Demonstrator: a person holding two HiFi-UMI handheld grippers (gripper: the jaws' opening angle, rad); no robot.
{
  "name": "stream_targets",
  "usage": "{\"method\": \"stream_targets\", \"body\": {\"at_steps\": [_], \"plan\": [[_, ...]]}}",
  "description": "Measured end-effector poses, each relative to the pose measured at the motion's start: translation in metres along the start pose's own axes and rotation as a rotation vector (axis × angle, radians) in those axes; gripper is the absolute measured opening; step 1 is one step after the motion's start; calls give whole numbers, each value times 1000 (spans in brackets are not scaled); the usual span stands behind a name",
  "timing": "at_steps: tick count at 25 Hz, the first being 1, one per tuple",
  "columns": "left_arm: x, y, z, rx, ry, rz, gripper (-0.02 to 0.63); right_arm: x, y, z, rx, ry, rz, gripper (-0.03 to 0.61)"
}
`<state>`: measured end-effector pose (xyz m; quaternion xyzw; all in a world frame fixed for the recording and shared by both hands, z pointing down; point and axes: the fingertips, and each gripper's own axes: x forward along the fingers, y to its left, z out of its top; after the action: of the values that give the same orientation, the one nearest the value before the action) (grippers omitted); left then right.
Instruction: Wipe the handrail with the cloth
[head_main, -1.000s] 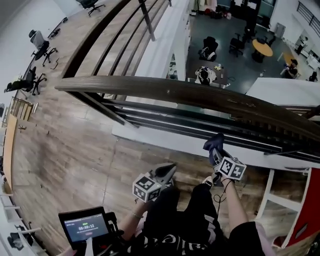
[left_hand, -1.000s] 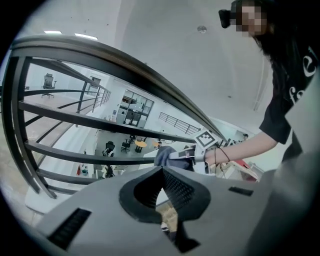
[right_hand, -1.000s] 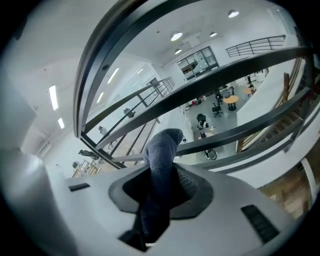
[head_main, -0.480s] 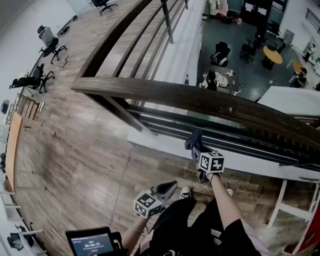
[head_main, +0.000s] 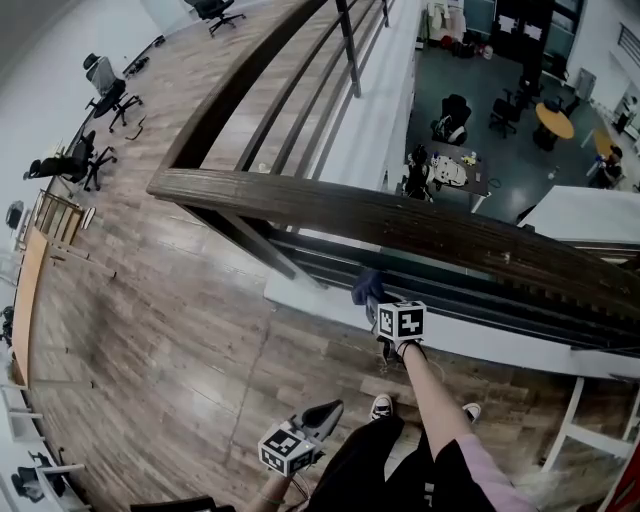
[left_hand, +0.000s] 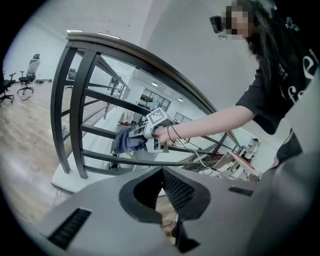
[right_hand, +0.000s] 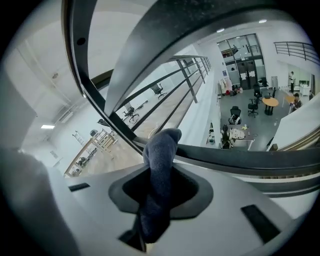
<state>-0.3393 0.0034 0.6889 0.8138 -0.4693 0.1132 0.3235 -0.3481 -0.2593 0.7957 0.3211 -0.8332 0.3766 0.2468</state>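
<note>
standing by the wooden handrail (head_main: 400, 215), i see the person reach the right gripper (head_main: 374, 298) in under it, arm stretched out and the marker cube facing up. its jaws are pinched tight on a dark blue cloth (head_main: 366, 285), which bunches out past the tips. from the right gripper view the cloth (right_hand: 162, 145) fills the gap of that gripper (right_hand: 159, 186) and pokes up toward the dark bars below the handrail (right_hand: 165, 45). seen from the left gripper view, the cloth (left_hand: 127, 140) hangs level with the middle bars, well under the handrail (left_hand: 150, 57) and not on it; whether it touches a bar i can't tell. the left gripper (head_main: 322, 415) is held low on the near side of the handrail, well back from it by the person's legs, and in its own view the left gripper (left_hand: 162, 172) has its jaws pressed together with nothing between them. under the handrail a white ledge (head_main: 300, 290) runs along the wood floor (head_main: 150, 300), and beyond the handrail a lower hall shows a round table (head_main: 553, 118).
</note>
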Motion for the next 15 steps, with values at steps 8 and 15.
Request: {"method": "stream_targets", "body": {"at_steps": [8, 15], "plan": [[19, -3, 0, 13, 13, 1, 0, -36, -77, -22, 82, -12, -69, 92], [55, -47, 8, 53, 15, -43, 0, -119, -177, -48, 202, -69, -160, 92]]}}
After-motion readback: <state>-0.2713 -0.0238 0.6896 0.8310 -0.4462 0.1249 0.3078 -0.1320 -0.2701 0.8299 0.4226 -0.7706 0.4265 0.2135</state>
